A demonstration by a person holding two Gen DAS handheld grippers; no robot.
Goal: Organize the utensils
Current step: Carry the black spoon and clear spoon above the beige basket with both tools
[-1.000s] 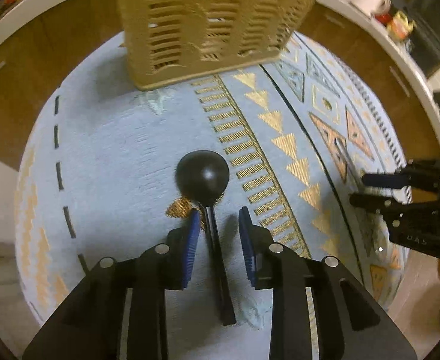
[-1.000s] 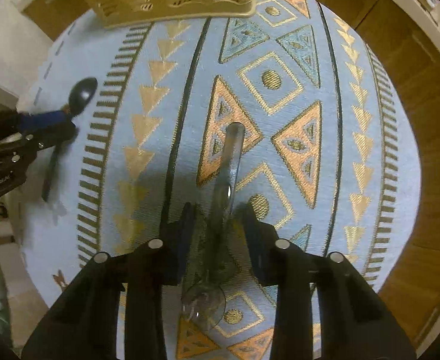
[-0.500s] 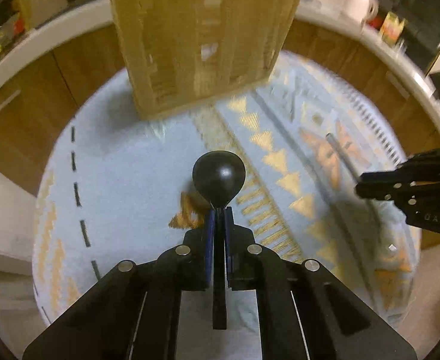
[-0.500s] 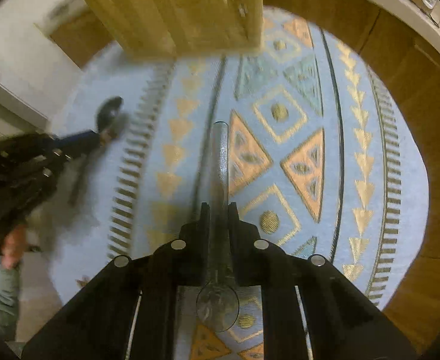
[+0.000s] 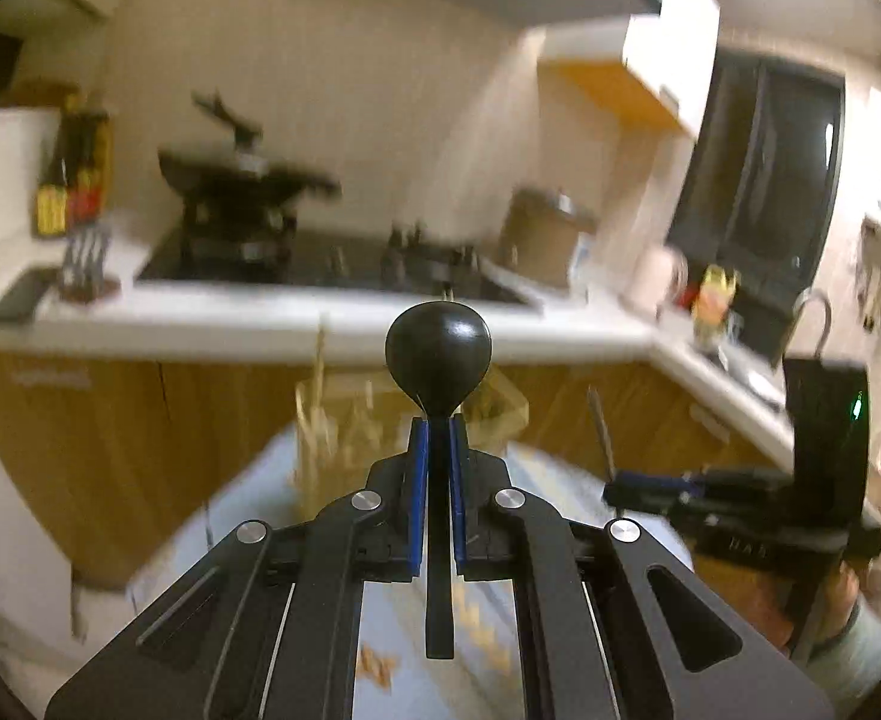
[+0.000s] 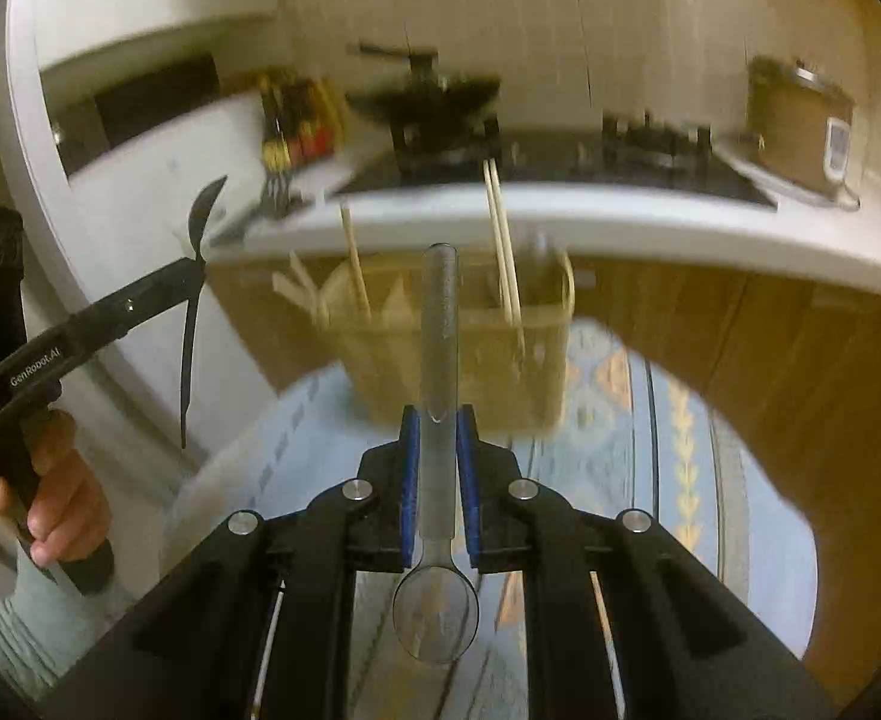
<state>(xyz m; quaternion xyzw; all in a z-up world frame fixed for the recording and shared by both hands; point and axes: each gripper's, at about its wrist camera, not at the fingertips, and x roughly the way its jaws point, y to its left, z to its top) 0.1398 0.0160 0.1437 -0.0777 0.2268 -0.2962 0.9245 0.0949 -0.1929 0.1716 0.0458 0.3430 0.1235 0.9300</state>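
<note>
Spoon [image 5: 438, 360], matte black with a rounded bowl, stands clamped by its slim handle in the left hand-held gripper [image 5: 438, 438], above the patterned tabletop [image 5: 242, 516]. Right wrist view: the right hand-held gripper [image 6: 438, 426] clenches a clear glassy spoon [image 6: 437, 420], bowl nearest the camera, before a slatted beige utensil basket [image 6: 500, 354].

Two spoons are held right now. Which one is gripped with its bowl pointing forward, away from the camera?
The black spoon in the left hand-held gripper. The clear spoon in the right hand-held gripper points handle-first, its bowl back toward the camera.
</note>
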